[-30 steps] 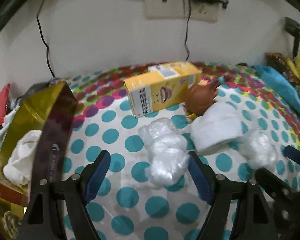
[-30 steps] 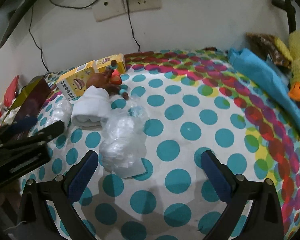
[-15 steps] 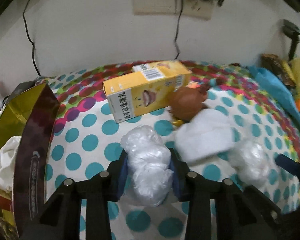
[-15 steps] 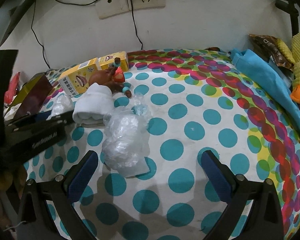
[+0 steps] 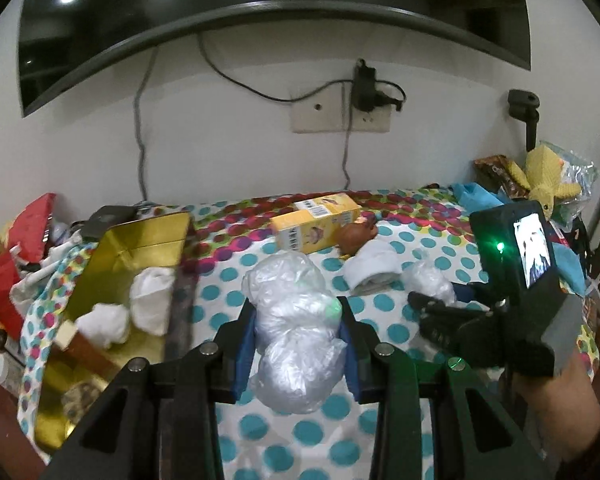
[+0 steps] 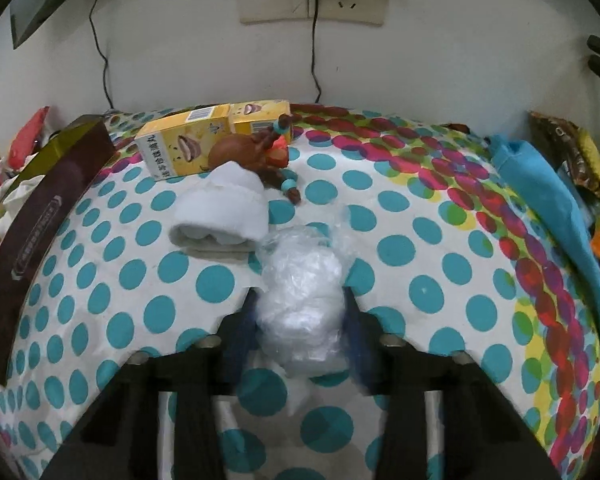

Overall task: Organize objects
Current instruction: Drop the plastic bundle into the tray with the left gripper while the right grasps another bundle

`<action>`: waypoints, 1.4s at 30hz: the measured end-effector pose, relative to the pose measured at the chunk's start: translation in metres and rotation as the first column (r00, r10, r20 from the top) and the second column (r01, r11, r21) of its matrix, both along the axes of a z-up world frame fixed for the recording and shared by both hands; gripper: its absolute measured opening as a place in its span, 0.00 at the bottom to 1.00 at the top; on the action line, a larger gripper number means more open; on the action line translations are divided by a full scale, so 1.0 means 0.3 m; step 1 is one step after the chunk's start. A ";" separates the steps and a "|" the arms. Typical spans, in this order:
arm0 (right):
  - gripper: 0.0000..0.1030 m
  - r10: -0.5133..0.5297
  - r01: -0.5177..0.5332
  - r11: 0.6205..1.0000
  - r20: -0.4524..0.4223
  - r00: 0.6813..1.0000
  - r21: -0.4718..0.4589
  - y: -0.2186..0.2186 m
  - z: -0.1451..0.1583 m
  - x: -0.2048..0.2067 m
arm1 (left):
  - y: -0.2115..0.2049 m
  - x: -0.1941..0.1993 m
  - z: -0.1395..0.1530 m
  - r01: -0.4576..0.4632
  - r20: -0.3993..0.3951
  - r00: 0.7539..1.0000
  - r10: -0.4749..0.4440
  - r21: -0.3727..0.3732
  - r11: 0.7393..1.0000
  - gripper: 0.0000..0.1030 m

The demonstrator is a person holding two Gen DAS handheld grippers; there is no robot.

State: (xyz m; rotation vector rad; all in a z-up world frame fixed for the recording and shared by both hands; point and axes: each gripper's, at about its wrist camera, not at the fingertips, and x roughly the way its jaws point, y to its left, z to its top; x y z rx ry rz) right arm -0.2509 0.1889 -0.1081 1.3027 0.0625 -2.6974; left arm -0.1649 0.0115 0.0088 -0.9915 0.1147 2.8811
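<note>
Teal-dotted white tablecloth point(image 6: 440, 200), yellow box point(image 6: 180, 142), gold tin point(image 5: 140, 240), blue-padded tongs point(image 5: 296, 344)

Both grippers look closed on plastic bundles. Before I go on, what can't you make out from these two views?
- Left wrist view: the gold box's near end, cut off behind the left gripper frame.
- Right wrist view: underside of the plastic bundle, hidden by the right gripper fingers.
- Both views: what is wrapped in either bundle; the crinkled plastic hides it.
</note>
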 end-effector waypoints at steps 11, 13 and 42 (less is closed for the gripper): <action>0.33 -0.034 0.034 0.999 -0.028 0.999 0.022 0.002 0.011 0.036 | -0.236 0.146 0.077 -0.180 -0.023 0.983 0.180 -0.038 0.983 0.36; 0.33 -0.032 0.033 0.999 -0.016 0.999 0.028 0.000 0.005 0.030 | -0.275 0.163 0.083 -0.211 -0.019 0.977 0.211 -0.042 0.977 0.36; 0.33 -0.023 0.028 0.997 -0.069 0.997 0.076 -0.031 0.030 0.059 | -0.430 0.202 -0.009 -0.347 0.014 0.937 0.349 -0.081 0.934 0.64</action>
